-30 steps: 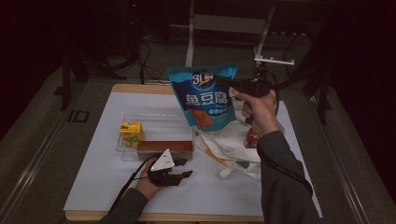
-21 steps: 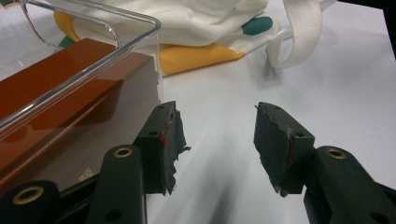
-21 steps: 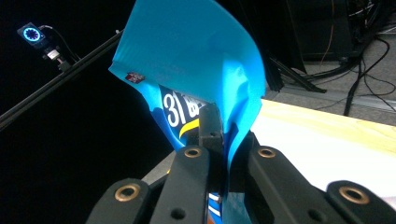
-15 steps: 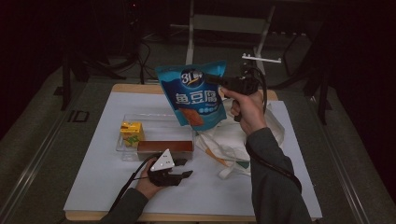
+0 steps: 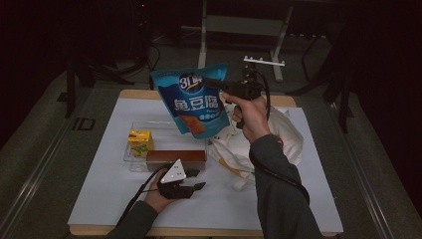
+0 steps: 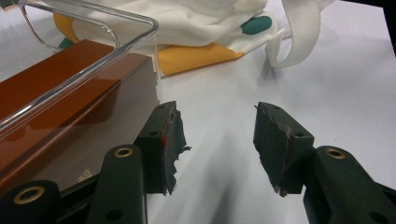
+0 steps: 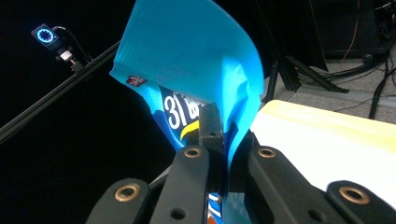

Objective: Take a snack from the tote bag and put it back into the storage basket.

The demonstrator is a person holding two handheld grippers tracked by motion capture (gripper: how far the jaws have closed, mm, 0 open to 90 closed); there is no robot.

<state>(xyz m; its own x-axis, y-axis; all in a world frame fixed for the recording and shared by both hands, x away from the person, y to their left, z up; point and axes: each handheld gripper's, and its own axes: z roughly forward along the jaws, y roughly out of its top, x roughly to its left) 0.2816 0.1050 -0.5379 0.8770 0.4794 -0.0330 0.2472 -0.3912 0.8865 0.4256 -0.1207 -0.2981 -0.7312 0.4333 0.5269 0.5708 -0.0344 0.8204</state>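
A blue snack bag [image 5: 191, 104] hangs in the air above the far side of the clear tray [image 5: 130, 159]. My right gripper [image 5: 211, 82] is shut on its top right corner. In the right gripper view the bag [image 7: 187, 60] folds between the closed jaws of the gripper [image 7: 219, 135]. My left gripper [image 5: 198, 179] rests on the white table by the tray's near right corner, open and holding nothing. In the left gripper view its jaws [image 6: 217, 140] stand apart over bare table, just right of the brown box [image 6: 60, 93] in the tray [image 6: 93, 18].
The tray holds a yellow juice carton [image 5: 140, 141] and the long brown box [image 5: 175, 158]. A white cloth tote bag [image 5: 283, 134] with yellow and green print lies to the right of the tray, its strap [image 6: 299, 28] looping toward the left gripper. Dark stands and cables lie beyond the table.
My right hand has carried the blue bag to the left, from above the tote bag to above the tray. The left gripper has stayed still.
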